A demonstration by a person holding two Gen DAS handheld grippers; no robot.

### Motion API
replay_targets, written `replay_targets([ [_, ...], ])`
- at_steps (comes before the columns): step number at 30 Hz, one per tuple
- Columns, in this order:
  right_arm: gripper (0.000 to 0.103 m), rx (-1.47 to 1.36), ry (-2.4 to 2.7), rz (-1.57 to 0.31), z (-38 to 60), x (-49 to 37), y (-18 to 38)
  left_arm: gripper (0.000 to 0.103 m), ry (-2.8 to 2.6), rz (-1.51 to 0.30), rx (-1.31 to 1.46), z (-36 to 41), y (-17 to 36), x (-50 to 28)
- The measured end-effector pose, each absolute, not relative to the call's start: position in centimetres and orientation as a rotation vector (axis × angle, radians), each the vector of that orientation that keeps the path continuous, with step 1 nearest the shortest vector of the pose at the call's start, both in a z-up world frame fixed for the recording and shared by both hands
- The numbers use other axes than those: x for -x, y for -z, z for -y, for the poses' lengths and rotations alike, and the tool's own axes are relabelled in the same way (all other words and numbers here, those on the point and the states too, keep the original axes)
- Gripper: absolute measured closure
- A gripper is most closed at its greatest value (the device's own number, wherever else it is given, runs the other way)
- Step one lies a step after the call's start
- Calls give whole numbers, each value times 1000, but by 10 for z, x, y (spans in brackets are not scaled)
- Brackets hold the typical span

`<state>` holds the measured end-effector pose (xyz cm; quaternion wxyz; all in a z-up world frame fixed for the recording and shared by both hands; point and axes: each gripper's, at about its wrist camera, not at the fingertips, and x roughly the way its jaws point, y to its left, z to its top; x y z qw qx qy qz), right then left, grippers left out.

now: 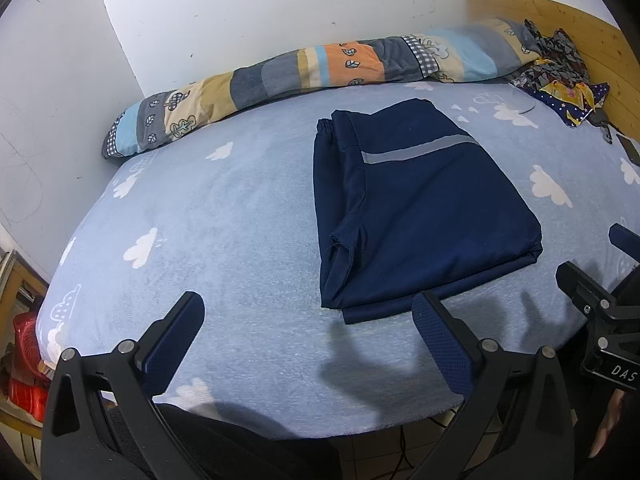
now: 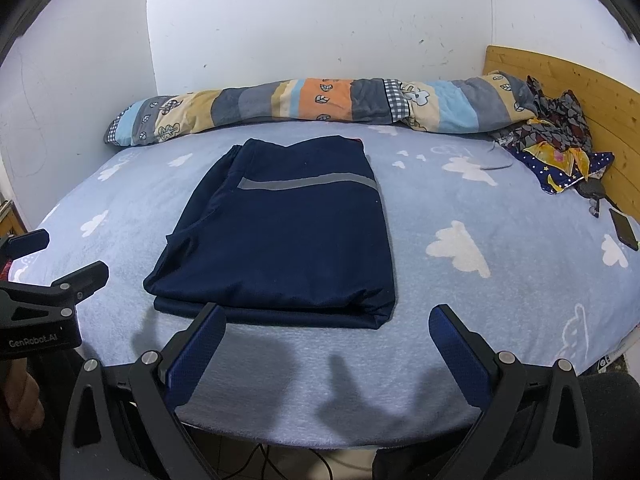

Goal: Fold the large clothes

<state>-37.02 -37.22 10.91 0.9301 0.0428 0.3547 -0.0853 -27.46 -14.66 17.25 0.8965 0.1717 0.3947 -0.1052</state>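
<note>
Hovering spread-jawed and empty at the bed's (image 2: 520, 280) near edge, left gripper (image 1: 308, 336) and right gripper (image 2: 326, 346), leaving the folded garment (image 2: 288, 232) mid-bed, seemingly finished.

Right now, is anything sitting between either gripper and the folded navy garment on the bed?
Nothing visible. Only bare cloud-print sheet lies between the right gripper and the folded navy garment, and likewise in front of the left gripper. Both have their jaws spread wide, holding nothing. The rolled quilt lies beyond the garment, by the wall.
</note>
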Motion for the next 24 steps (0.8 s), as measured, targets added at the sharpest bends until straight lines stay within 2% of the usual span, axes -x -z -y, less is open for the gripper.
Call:
replay_targets([
  [20,0,-89,177,-722,374,371,-110,0,239,-837,-360,147,-173,273],
  [24,0,-90,177,-721,375,372,-110,0,230,-792,-329,139,-181,276],
])
